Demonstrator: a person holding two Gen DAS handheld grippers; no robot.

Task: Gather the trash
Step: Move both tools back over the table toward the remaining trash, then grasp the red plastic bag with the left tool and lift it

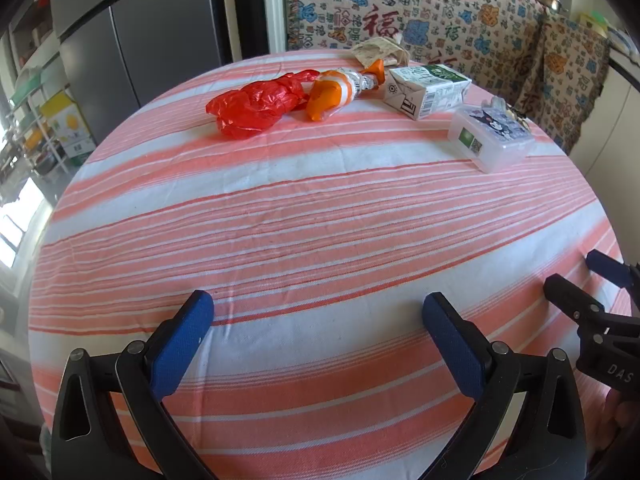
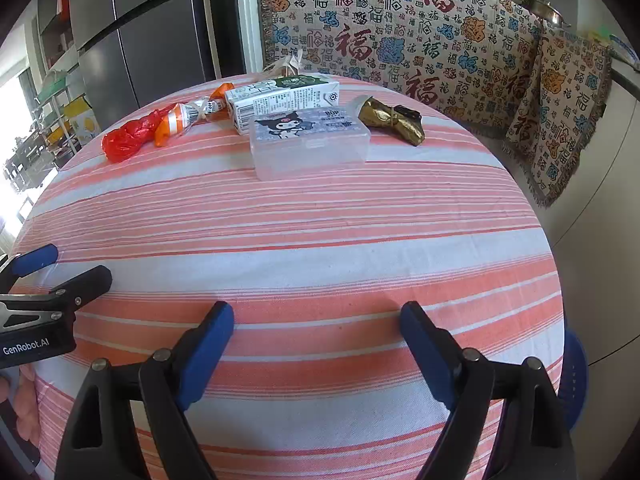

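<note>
Trash lies along the far side of a round table with a pink-striped cloth: a crumpled red plastic bag, an orange-and-white wrapper, a green-and-white milk carton, a gold foil wrapper and a beige paper wrapper. A clear plastic box with a cartoon sticker stands in front of the carton. My left gripper and right gripper hover side by side over the near edge, both open and holding nothing.
A seat draped with a patterned blanket runs behind the table. A grey fridge stands at the back left, with shelves of boxes beside it. A blue object shows past the table's right edge.
</note>
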